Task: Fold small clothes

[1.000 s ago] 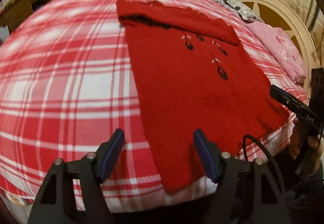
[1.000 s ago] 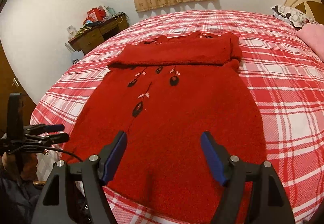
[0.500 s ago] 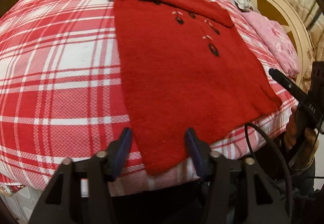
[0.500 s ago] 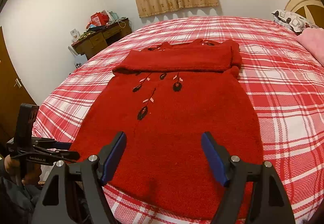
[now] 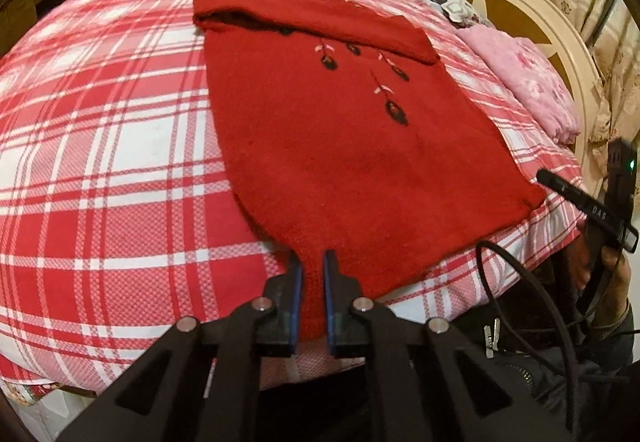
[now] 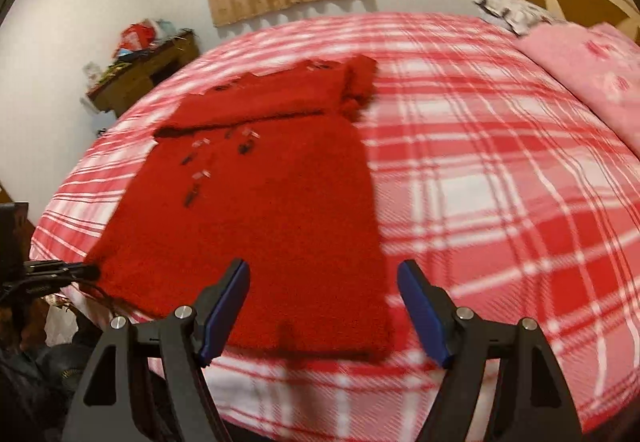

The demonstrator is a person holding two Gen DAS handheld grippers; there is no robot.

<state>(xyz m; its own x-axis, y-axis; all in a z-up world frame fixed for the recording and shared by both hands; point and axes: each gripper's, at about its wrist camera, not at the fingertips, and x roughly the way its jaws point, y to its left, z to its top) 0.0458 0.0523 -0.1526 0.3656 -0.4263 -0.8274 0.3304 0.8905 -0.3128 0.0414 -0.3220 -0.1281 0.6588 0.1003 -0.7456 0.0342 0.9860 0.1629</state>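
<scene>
Red knit dress (image 5: 352, 146) on plaid bedspread (image 5: 100, 162), hem corner pinched in left gripper (image 5: 313, 262) fingers, right gripper (image 6: 324, 278) fingers wide, empty.

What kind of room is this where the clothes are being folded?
Most likely a home bedroom: a bed with a red plaid sheet and a cream arched headboard, a pink blanket near it, and a cluttered wooden desk under a curtained window.

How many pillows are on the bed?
2: a pink pillow by the headboard, and a patterned pillow behind it. More may be hidden beyond view.
</scene>
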